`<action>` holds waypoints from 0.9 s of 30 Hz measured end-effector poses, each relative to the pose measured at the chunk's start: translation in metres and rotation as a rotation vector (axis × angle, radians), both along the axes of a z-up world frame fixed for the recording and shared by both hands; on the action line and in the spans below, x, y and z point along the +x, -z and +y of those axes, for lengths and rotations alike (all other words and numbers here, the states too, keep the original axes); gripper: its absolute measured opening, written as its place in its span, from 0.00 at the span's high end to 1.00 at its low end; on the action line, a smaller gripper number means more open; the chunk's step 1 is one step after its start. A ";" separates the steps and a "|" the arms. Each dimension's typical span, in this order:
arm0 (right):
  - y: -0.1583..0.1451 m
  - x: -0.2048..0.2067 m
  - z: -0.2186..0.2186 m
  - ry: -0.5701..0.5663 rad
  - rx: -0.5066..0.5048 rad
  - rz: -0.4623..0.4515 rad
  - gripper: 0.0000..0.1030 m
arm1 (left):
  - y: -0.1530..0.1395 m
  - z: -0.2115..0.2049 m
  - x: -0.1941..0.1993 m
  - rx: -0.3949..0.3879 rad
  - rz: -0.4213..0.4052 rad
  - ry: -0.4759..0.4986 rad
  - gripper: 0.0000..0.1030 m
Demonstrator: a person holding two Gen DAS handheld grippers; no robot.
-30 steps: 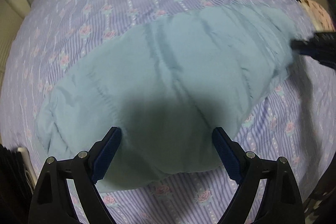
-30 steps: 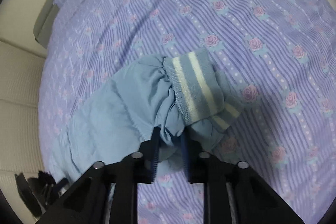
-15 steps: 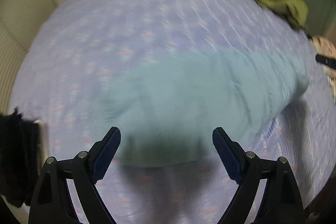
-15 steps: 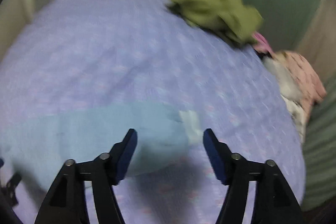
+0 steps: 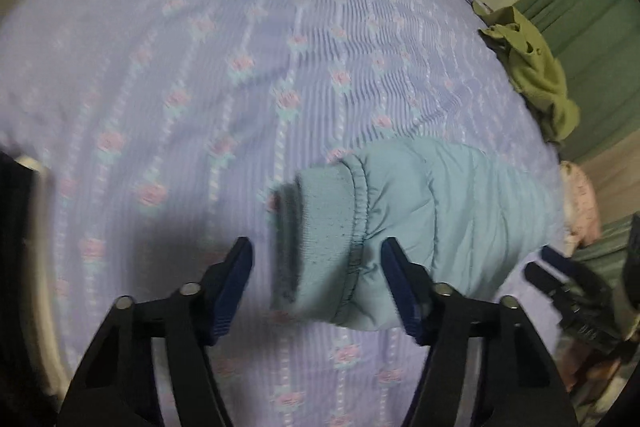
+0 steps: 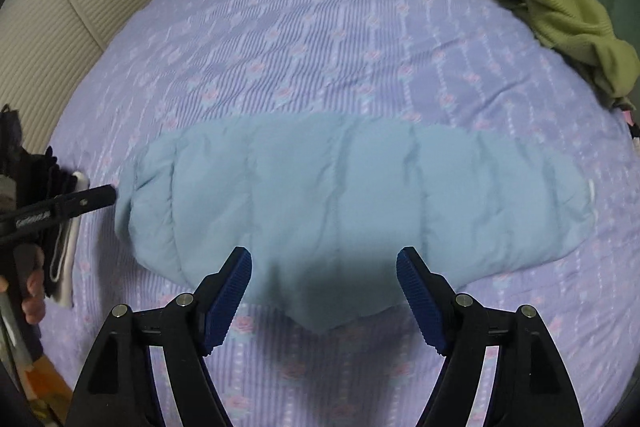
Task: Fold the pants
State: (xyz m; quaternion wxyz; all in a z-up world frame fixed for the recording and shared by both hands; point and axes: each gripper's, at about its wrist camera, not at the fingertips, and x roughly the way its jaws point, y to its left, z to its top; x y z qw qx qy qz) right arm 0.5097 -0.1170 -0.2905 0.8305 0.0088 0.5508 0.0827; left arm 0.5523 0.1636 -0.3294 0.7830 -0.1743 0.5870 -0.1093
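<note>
Light blue padded pants [image 6: 340, 195] lie folded lengthwise across the purple flowered bedspread [image 6: 320, 39]. In the left wrist view I see their ribbed waistband end [image 5: 320, 227] just ahead of my left gripper [image 5: 318, 287], which is open and empty above it. My right gripper [image 6: 324, 291] is open and empty above the pants' near edge. The left gripper's tip [image 6: 92, 199] shows at the pants' left end in the right wrist view. The right gripper [image 5: 568, 287] shows at the right edge of the left wrist view.
An olive green garment [image 6: 572, 23] lies at the bed's far right corner. A pink patterned cloth [image 5: 580, 203] lies at the right edge. Dark folded clothes [image 6: 44, 211] sit at the bed's left edge. A green curtain [image 5: 588, 23] hangs to the right.
My right gripper let go of the striped cuff, opened and pulled back over the pants' middle. My left gripper swung to the waistband end. The pants now lie flat.
</note>
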 end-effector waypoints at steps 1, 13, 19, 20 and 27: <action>0.003 -0.001 0.001 0.007 -0.005 0.012 0.26 | 0.008 -0.001 0.002 -0.030 0.025 0.000 0.49; 0.014 0.011 0.003 0.058 0.001 0.055 0.26 | 0.009 0.000 -0.004 -0.018 0.026 -0.058 0.89; 0.033 0.034 0.020 0.017 -0.029 0.063 0.26 | 0.027 0.011 0.005 0.050 0.067 -0.050 0.86; 0.039 0.039 0.020 0.014 -0.036 0.077 0.26 | 0.030 0.008 0.007 0.072 0.068 -0.034 0.83; 0.005 0.018 -0.008 0.033 -0.008 -0.013 0.26 | -0.021 -0.012 -0.012 0.291 -0.080 -0.020 0.43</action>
